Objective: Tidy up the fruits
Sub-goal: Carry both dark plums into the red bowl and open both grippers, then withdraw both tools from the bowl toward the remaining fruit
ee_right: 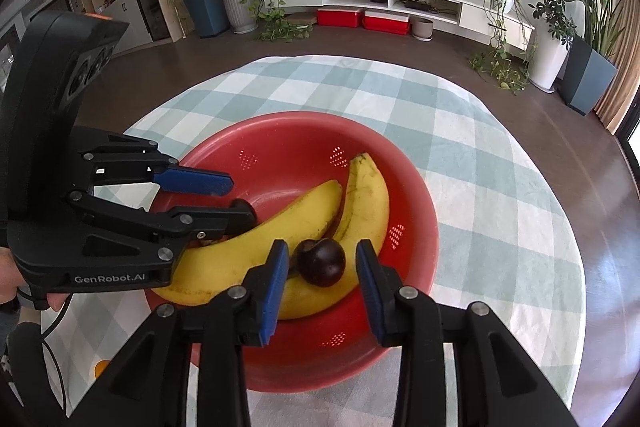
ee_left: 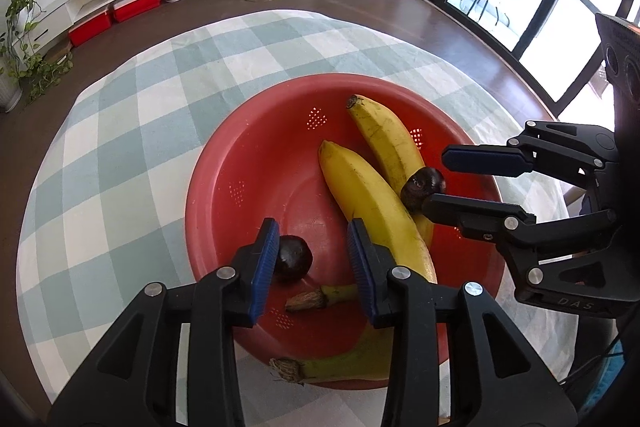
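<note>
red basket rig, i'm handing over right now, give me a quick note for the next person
Left gripper: open, empty, low over the red basket, beside one dark round fruit.
Right gripper: open, straddling the second dark fruit, which rests on the two bananas.
Done: both bananas and both dark fruits lie in the basket.
Left: withdraw both grippers; something orange shows at the table edge, unclear what.

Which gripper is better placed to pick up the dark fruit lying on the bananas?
Right. The right gripper has open jaws either side of that dark fruit. The left gripper hangs open over the other one.
</note>
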`<act>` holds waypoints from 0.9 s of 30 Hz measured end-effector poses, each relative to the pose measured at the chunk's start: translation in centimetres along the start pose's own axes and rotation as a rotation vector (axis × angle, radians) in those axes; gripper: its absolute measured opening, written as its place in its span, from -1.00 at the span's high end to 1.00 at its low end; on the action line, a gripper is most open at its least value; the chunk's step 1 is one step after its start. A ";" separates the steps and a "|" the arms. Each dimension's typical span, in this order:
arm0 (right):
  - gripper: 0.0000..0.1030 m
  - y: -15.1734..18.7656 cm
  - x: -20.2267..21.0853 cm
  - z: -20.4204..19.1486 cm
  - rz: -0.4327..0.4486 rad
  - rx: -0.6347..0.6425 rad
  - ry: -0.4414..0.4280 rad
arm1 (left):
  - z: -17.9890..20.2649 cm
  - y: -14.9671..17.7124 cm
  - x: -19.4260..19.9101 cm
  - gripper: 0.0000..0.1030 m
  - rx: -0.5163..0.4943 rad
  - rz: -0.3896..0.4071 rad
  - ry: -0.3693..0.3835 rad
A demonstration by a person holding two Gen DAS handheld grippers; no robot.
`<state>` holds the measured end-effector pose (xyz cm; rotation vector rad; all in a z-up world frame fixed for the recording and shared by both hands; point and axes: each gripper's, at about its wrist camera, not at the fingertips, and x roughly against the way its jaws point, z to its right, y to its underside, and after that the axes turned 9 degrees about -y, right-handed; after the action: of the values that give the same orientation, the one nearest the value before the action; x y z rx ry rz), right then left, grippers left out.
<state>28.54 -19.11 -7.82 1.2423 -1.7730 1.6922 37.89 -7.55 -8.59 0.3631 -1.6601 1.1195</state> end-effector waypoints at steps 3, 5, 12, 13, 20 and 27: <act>0.20 0.6 1.7 0.0 0.028 -0.009 0.006 | -0.1 0.4 1.5 0.23 0.010 0.026 -0.001; 0.04 1.3 3.4 -0.2 0.056 -0.010 0.009 | 0.0 0.9 3.3 0.11 0.014 0.061 -0.013; -0.50 5.7 10.6 -1.7 0.184 -0.022 -0.018 | 0.5 5.9 11.6 -0.78 0.040 0.220 -0.045; -0.54 6.7 11.7 -2.0 0.209 -0.027 -0.032 | 0.7 7.0 12.6 -0.84 0.042 0.235 -0.045; -0.77 13.1 15.9 -5.8 0.273 -0.026 -0.097 | 3.7 15.9 16.8 -0.91 0.062 0.273 -0.067; -0.77 18.3 16.2 -8.4 0.215 -0.065 -0.122 | 8.8 23.2 17.5 -0.91 0.001 0.221 -0.040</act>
<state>2.93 -18.73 -4.36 1.1853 -2.0823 1.6874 9.42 2.24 -4.79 0.2065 -1.7671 1.2830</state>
